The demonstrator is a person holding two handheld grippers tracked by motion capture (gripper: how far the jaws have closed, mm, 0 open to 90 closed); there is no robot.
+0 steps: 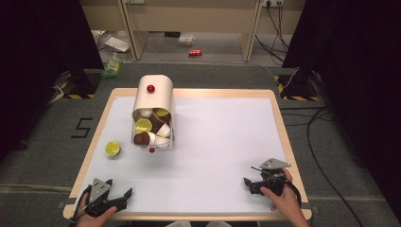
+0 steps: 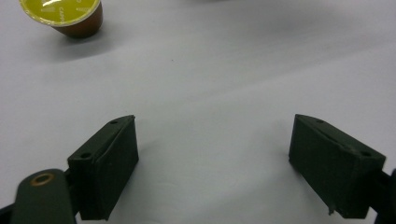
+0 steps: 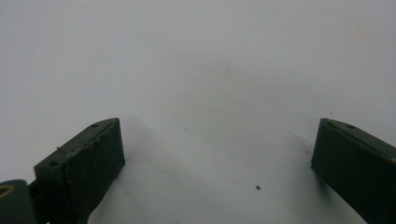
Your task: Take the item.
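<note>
A cream cylindrical container (image 1: 154, 96) with a red knob lies tipped on its side at the back left of the white mat (image 1: 222, 137). Several coffee capsules (image 1: 150, 128) with brown, white and yellow-green tops are heaped at its mouth. A small red ball (image 1: 152, 150) lies just in front of them. One yellow-lidded brown capsule (image 1: 112, 148) (image 2: 63, 14) sits alone to the left. My left gripper (image 1: 119, 187) (image 2: 215, 121) rests open at the front left corner, with nothing between its jaws. Near the front right edge my right gripper (image 1: 248, 185) (image 3: 219, 122) is also open over bare mat.
The mat lies on a wooden-edged table (image 1: 280, 118). Beyond it are carpet, wooden furniture legs, a red can (image 1: 195, 53) on the floor and cables (image 1: 314, 127) at the right.
</note>
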